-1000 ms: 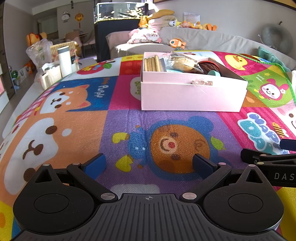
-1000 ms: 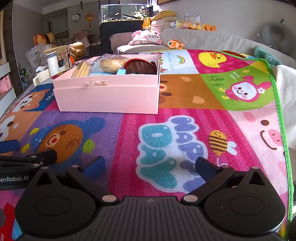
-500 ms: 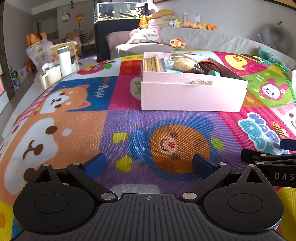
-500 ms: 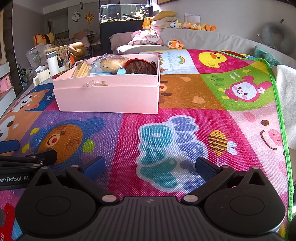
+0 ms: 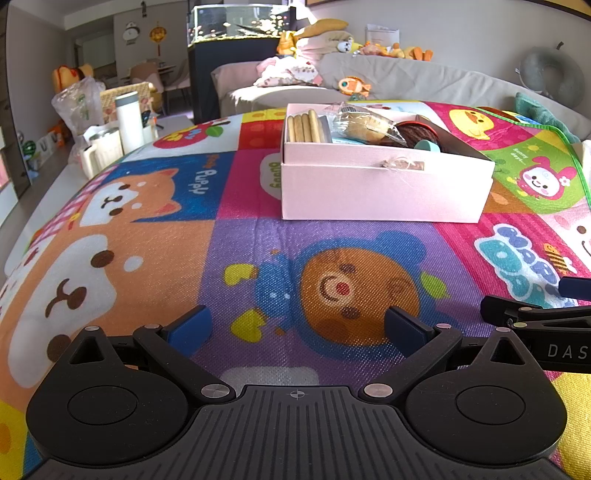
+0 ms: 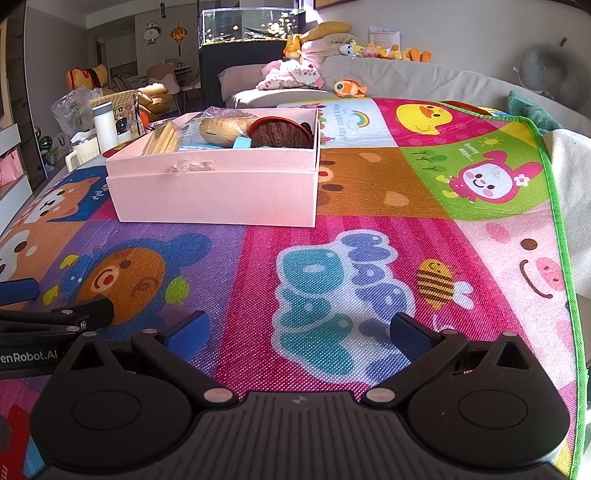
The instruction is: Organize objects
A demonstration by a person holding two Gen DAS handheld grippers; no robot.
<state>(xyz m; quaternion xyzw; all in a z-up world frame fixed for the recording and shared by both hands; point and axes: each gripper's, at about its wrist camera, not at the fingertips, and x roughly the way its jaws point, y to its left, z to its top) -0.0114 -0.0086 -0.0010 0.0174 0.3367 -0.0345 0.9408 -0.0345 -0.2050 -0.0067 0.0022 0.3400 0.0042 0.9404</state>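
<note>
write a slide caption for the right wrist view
Open right tongs over the cartoon play mat, facing a filled pink box.

Under you: cartoon play mat (image 5: 207, 236), bear panel near, puppy panel left. Far left you have a white tumbler (image 5: 129, 122) upright, a white mug (image 5: 105, 149) just beside it, a clear plastic bag (image 5: 75, 105) behind. Far back: grey sofa (image 5: 424, 79) with plush toys (image 5: 391, 50), fish tank (image 5: 240, 24), neck pillow (image 5: 550, 75) far right.
</note>
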